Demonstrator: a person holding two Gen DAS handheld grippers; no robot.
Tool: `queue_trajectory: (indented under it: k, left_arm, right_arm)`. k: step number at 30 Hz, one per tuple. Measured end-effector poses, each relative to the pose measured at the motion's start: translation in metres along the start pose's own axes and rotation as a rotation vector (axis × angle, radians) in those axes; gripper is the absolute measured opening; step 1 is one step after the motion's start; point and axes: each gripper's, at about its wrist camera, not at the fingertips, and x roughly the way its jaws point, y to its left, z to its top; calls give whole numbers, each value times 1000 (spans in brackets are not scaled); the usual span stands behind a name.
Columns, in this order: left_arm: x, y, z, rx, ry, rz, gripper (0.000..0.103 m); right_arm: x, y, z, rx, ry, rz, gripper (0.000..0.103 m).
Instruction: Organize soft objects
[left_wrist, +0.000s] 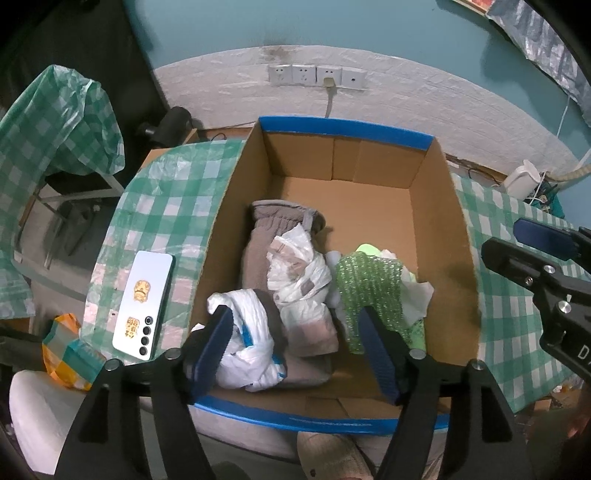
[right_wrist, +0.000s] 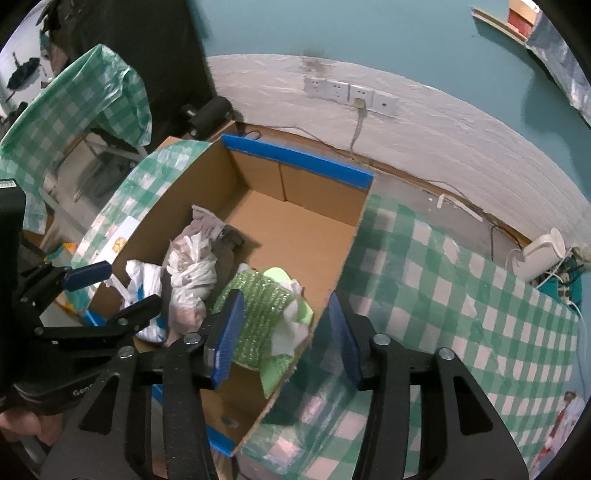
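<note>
Cardboard box (left_wrist: 439, 206) holds soft items; both jaws apart, nothing gripped

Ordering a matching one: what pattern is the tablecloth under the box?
Green-and-white check tablecloth, clearest in the right wrist view.

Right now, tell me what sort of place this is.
Probably a lived-in room at home, used as a makeshift work corner. A green-and-white checked plastic tablecloth covers the table, a row of white wall sockets sits on a white-wrapped wall, and an open brown cardboard box with blue-taped edges holds soft items.
</note>
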Motion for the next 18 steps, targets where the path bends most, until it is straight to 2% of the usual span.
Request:
queue_trajectory:
  k: [4,7,12,18]
  left_arm:
    - [-9,-7,0,1,-12,-24,74]
    - [-22,-16,1,17,-43,-38,80]
    - [-38,-31,1,50,-94,-44,81]
    - [-50,-49,0,89,-100,-72,82]
  right_arm:
    - [-10,-9,-3,30,-15,-12,54]
    - [-20,-17,-6,54,-26,-23,55]
    - [-38,-32,-12,100,-47,-41,56]
    - [-56,-50,-17,145,-73,-75,57]
